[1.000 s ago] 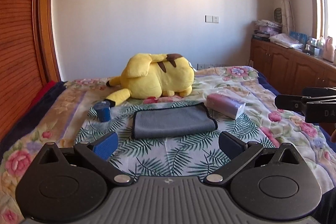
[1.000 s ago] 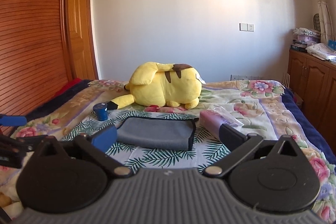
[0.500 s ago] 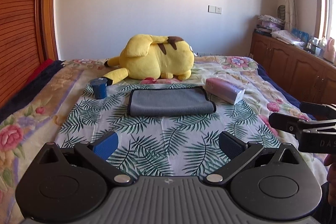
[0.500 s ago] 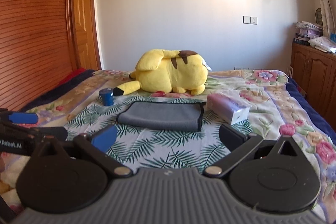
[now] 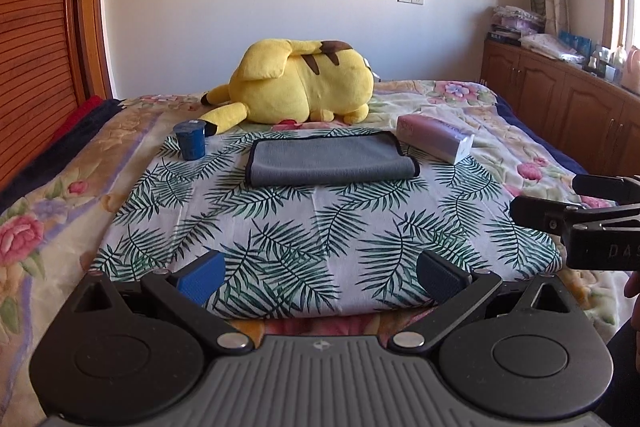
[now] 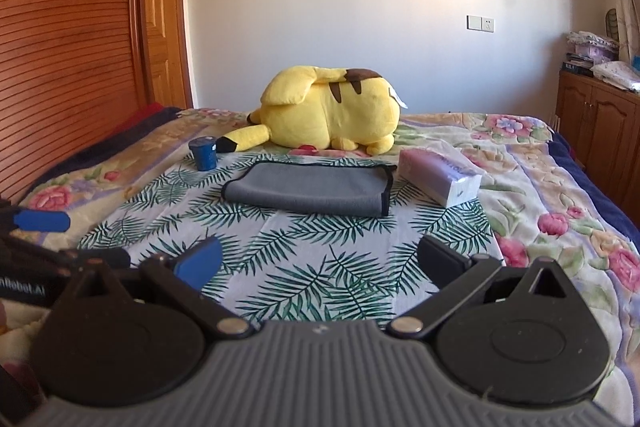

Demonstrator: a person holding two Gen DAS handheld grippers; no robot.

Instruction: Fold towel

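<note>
A grey towel [image 5: 330, 163] with dark piping is seen lying flat and folded on a palm-leaf sheet [image 5: 320, 227] spread over a floral bed [image 5: 60, 195]. Just behind the towel a yellow Pikachu plush [image 5: 300, 87] is laid on its side. To the left of the towel a small blue cup [image 5: 191, 139] is stood upright, apart from it. To the right of the towel a pink tissue pack [image 5: 436, 139] is placed close beside it. The left gripper [image 5: 320, 273] is held well in front of the towel with its jaws spread apart and nothing between them. The right gripper [image 6: 320, 259] is likewise held in front of the towel, jaws wide apart and empty.
</note>
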